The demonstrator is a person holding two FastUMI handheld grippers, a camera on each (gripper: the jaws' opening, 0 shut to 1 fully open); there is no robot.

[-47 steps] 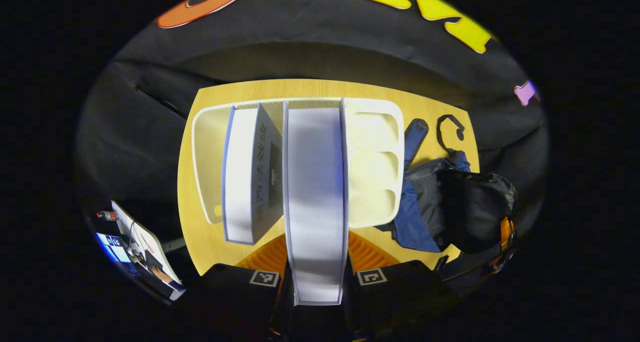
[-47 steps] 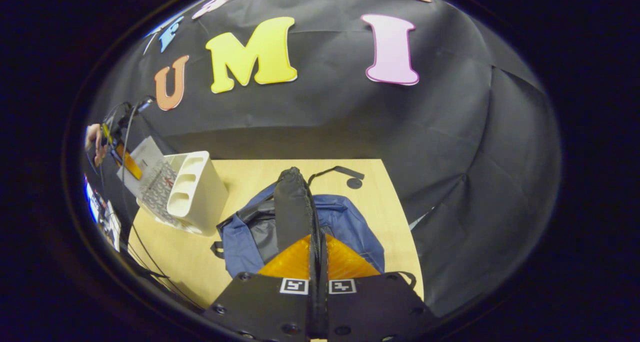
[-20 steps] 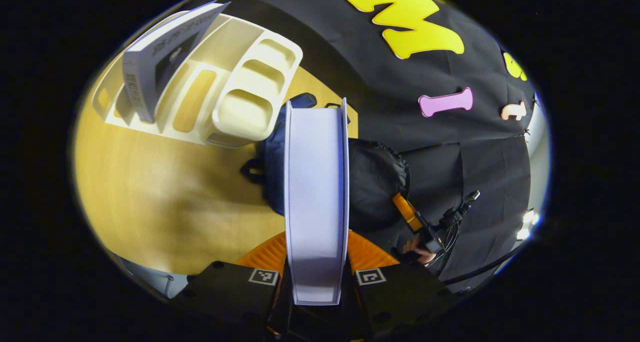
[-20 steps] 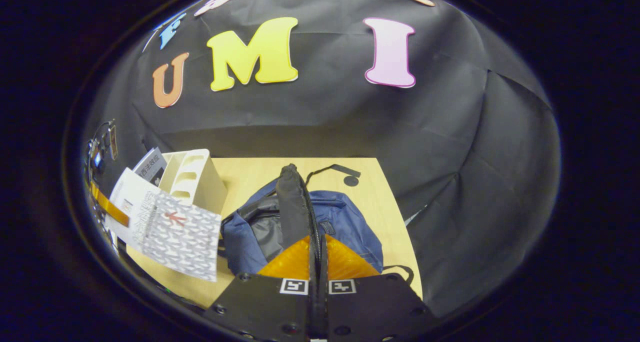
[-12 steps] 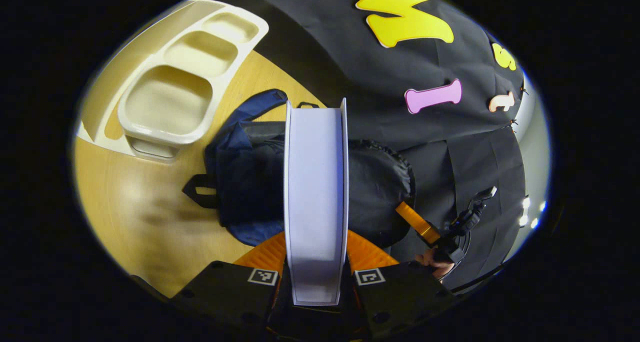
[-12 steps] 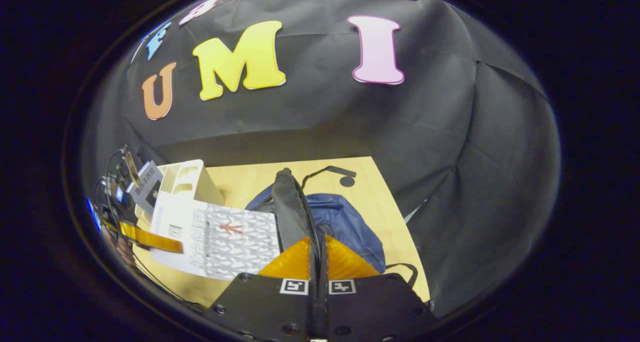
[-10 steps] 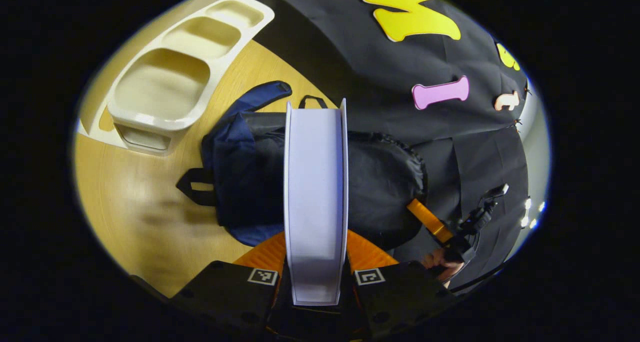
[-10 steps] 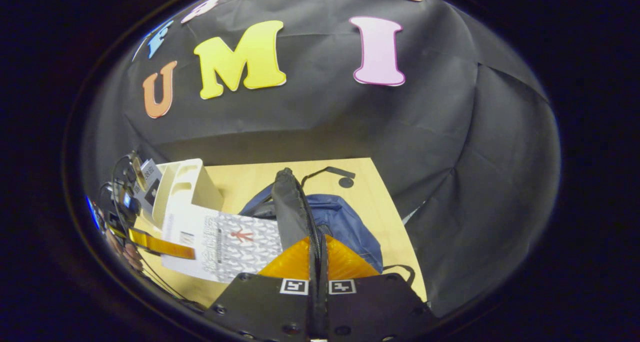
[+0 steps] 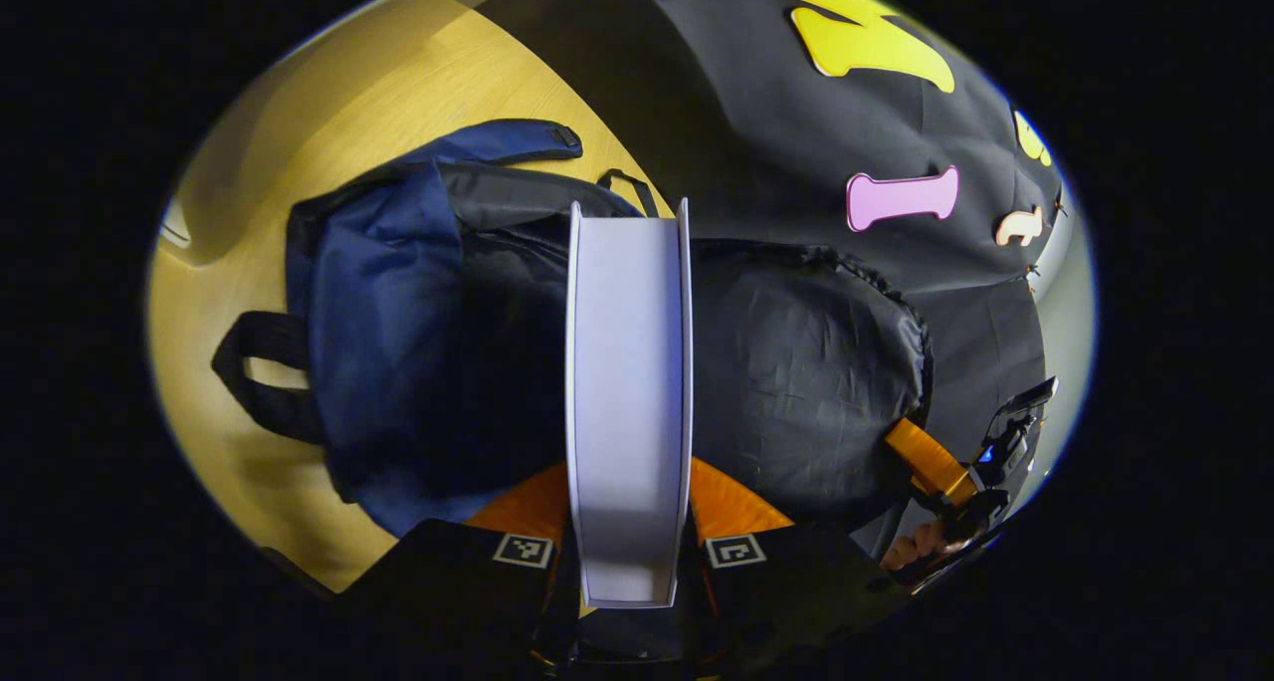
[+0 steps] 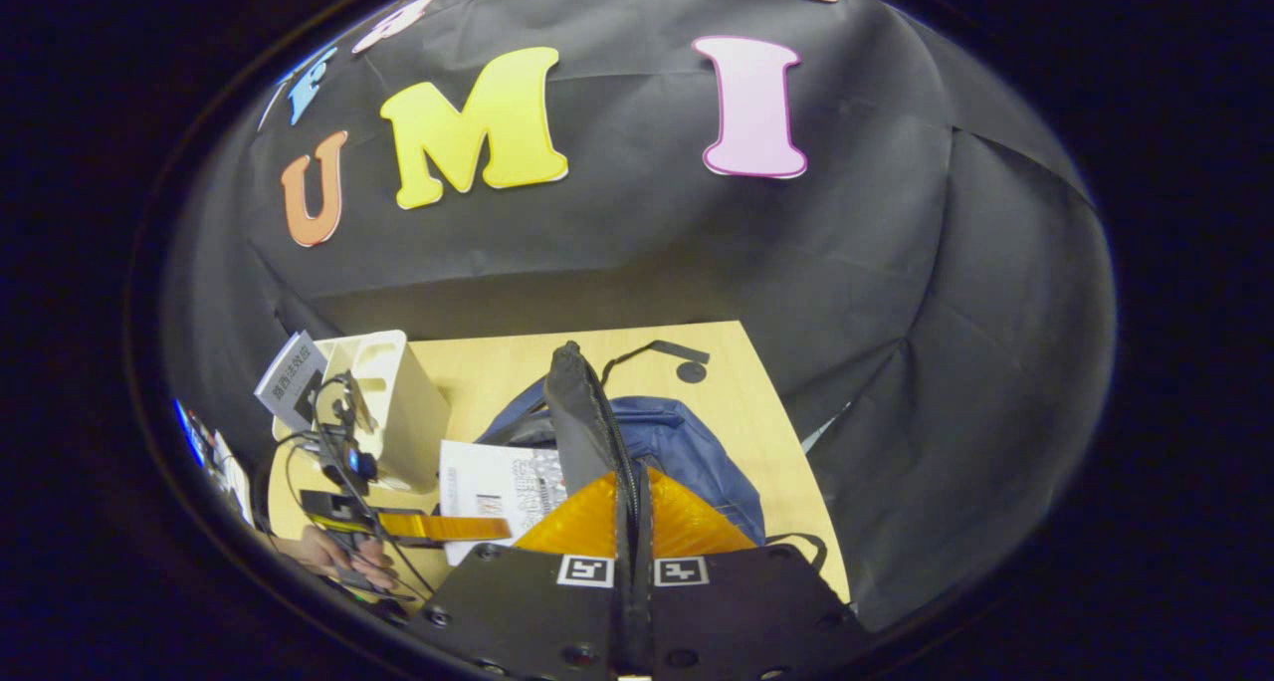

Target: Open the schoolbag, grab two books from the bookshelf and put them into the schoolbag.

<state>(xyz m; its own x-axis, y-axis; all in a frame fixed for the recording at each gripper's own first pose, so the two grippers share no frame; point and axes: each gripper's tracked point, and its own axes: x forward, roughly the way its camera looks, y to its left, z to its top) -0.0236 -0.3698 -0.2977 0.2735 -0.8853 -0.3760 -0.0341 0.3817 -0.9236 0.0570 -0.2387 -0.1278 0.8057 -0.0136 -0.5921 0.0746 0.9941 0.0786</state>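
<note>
The wooden table [image 10: 737,402] carries everything, its far edge running against the black cloth wall [image 10: 647,233] and its right edge dropping off close beside the schoolbag. The blue schoolbag [image 9: 388,313] lies on the table with its mouth open, the black lining [image 9: 806,362] spread wide toward the right of the left gripper view and a black carry loop [image 9: 264,377] lying on bare wood to its left. In the right gripper view the white bookshelf [image 10: 393,412] stands near the table's left end, just beside the schoolbag, with a second book [image 10: 291,380] leaning against its far side. The book [image 9: 627,402] being carried stands page-edge up directly over the dark opening of the schoolbag, hiding the middle of it. The left gripper [image 9: 627,522] is clamped on this book, one finger pressing each cover. The right gripper [image 10: 632,527] is closed tight on the bag's black flap [image 10: 582,412] beside the zipper, lifting it upright. Bare wood lies open behind the schoolbag, where a strap [image 10: 657,350] trails. A hand [image 10: 343,554] holding the left gripper appears at the lower left of the right gripper view.
</note>
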